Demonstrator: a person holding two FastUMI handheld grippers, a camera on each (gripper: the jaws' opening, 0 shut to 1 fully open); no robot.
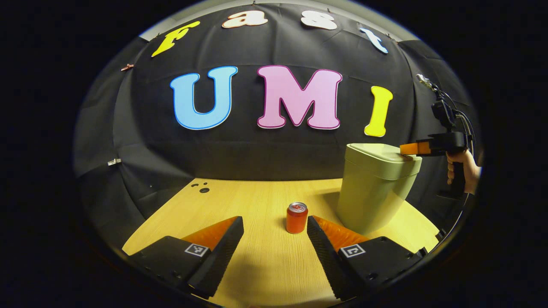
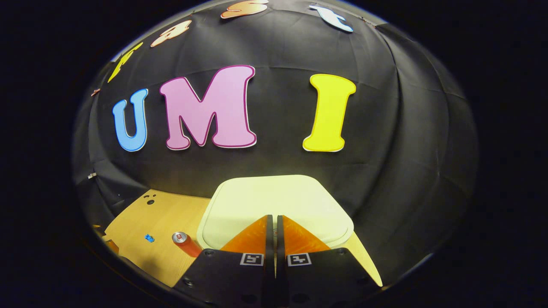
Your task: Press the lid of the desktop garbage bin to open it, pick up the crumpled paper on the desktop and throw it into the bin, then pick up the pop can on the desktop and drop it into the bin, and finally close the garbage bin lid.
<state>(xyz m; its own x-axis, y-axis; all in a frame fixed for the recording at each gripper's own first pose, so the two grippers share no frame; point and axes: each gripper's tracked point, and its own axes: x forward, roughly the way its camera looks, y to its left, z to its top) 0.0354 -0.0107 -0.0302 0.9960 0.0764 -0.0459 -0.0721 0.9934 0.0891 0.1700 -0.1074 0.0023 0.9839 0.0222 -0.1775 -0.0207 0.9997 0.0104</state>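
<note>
A pale green bin stands on the right of the wooden table, its lid down. An orange pop can stands upright in front of my left gripper, which is open, the can just beyond and between its fingertips. The right gripper, held by a hand, rests its tips on the lid's right edge. In the right gripper view my right gripper is shut with nothing between its fingers, tips over the lid. The can lies low left of the bin there.
Small dark holes mark the table's far left corner. A small blue mark lies on the tabletop left of the can. Black cloth walls close the back and sides of the booth.
</note>
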